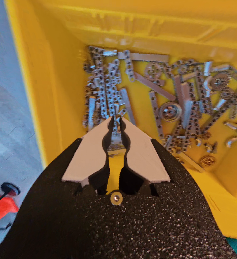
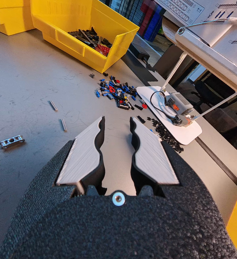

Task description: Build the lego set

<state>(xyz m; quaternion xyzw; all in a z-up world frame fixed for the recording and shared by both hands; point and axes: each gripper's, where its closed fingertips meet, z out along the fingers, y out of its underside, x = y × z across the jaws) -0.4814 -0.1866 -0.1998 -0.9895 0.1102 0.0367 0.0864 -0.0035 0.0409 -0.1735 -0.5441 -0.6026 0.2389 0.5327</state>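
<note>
My left gripper (image 1: 116,118) reaches into a yellow bin (image 1: 56,86) full of grey holed beams, gears and wheels (image 1: 169,112). Its jaws stand nearly together, and a narrow grey holed beam (image 1: 115,126) fills the slit between the pads, holes facing the camera. The view is blurred. My right gripper (image 2: 117,118) is open and empty, low over the grey table (image 2: 31,84). Nearest it are a few small black pins (image 2: 141,119) just right of its right fingertip.
In the right wrist view, a yellow bin (image 2: 78,46) of black and red parts stands behind. A heap of small blue, black and red pieces (image 2: 118,93) lies ahead. A grey motor (image 2: 180,106) rests on a white stand base. Two grey axles (image 2: 63,124) and a short grey beam (image 2: 11,141) lie left. Tip to tip, the grippers are about 55 centimeters apart.
</note>
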